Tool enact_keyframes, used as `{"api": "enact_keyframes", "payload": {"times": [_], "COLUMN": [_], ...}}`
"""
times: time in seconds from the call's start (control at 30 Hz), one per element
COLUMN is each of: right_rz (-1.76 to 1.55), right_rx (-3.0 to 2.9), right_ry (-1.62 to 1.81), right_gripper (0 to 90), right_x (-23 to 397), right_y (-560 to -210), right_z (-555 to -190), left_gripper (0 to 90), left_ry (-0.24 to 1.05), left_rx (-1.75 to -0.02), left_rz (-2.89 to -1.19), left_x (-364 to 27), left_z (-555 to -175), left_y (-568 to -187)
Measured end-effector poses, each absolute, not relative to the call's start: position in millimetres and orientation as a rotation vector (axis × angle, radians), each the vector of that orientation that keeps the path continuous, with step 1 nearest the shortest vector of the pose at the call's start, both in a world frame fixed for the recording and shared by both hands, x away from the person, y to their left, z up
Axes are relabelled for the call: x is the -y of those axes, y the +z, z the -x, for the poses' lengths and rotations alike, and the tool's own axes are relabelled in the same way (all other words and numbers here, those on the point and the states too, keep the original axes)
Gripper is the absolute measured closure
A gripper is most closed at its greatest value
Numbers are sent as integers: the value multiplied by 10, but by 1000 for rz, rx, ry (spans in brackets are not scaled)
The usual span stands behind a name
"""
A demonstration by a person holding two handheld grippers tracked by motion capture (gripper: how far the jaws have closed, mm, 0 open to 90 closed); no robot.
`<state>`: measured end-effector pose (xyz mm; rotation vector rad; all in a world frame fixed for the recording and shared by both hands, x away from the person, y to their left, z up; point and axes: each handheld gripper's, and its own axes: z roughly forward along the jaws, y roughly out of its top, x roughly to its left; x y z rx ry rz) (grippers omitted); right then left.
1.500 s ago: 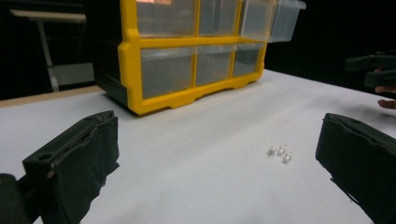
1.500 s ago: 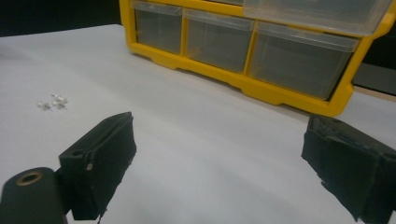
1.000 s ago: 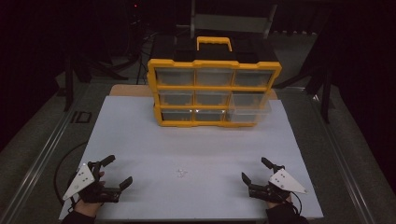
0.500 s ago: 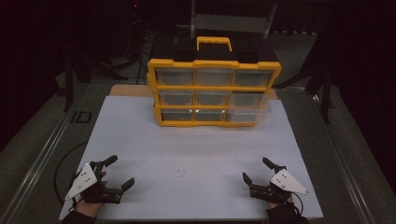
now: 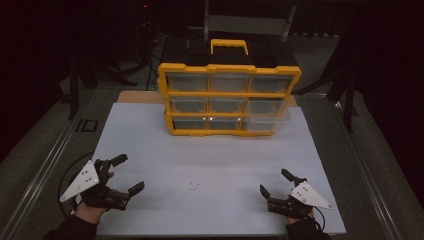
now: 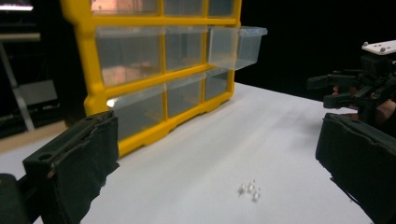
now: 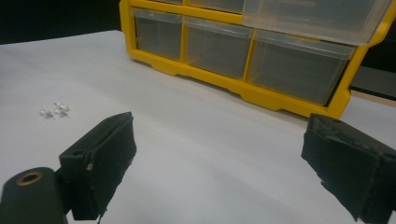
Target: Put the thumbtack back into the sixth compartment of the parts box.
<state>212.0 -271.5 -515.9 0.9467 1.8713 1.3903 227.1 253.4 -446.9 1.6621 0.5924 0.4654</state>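
Yellow plastic frames the drawer cabinet (image 5: 229, 100), which stands upright at the far middle of the white sheet (image 5: 215, 155) covering the table, its black top carrying a yellow handle (image 5: 229, 46). Nine clear drawers sit in three rows of three; the right-hand drawer of the middle row (image 5: 267, 111) is pulled out toward the person, while the others look pushed in. In the left gripper view that same open drawer (image 6: 236, 44) juts from the frame, and what it holds cannot be made out. On the near part of the sheet, roughly midway between the two tools, lies a small cluster of tiny pale pieces (image 5: 193, 186), too small to identify; they also appear in the left gripper view (image 6: 250, 189) and the right gripper view (image 7: 54, 111). The left gripper (image 5: 125, 176) rests low at the near left of the sheet, held in a hand (image 5: 92, 210), its jaws spread wide with nothing between them. The right gripper (image 5: 276, 183) sits at the near right, likewise spread wide and holding nothing. Both are well apart from the cabinet and from the pale pieces. Beyond the table the room is dark.
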Motion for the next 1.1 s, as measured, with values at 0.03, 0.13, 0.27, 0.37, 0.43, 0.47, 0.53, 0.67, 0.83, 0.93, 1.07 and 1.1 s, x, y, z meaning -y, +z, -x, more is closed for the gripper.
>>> {"api": "enact_keyframes", "payload": {"times": [0.03, 0.13, 0.27, 0.37, 0.43, 0.47, 0.53, 0.67, 0.83, 0.93, 1.07, 1.1], "right_rz": [-948, -944, -938, -932, -933, -934, -933, -937, -935, -936, -936, -936], "right_rx": [-1871, -1870, -1876, -1881, -1883, -1885, -1887, -1891, -1895, -1897, -1898, -1898], "right_ry": [1394, 1396, 1403, 1406, 1409, 1410, 1411, 1415, 1413, 1414, 1413, 1414], "right_gripper": [96, 96, 96, 96, 96, 96, 96, 96, 96, 96, 96, 96], "right_x": [2713, 2708, 2692, 2686, 2683, 2681, 2683, 2680, 2681, 2677, 2677, 2679], "right_y": [-5156, -5150, -5147, -5154, -5155, -5155, -5158, -5161, -5161, -5164, -5167, -5166], "right_z": [-2116, -2109, -2101, -2108, -2109, -2108, -2109, -2108, -2107, -2107, -2110, -2110], "left_gripper": [3, 3, 3, 3, 3, 3, 3, 3, 4, 4, 29, 29], "left_ry": [454, 418, 400, 362, 352, 364, 353, 300, 263, 265, 227, 217], "left_rx": [-584, -572, -535, -532, -541, -539, -533, -521, -483, -480, -485, -487], "left_rz": [-1663, -1669, -1726, -1726, -1716, -1713, -1718, -1741, -1783, -1813, -1857, -1876], "left_x": [-2503, -2437, -2247, -2121, -2037, -2000, -1928, -1801, -1677, -1629, -1550, -1530], "left_z": [-2288, -2324, -2412, -2469, -2503, -2517, -2549, -2603, -2659, -2681, -2740, -2759], "left_y": [-4436, -4378, -4284, -4284, -4310, -4326, -4355, -4413, -4521, -4576, -4696, -4730]}}
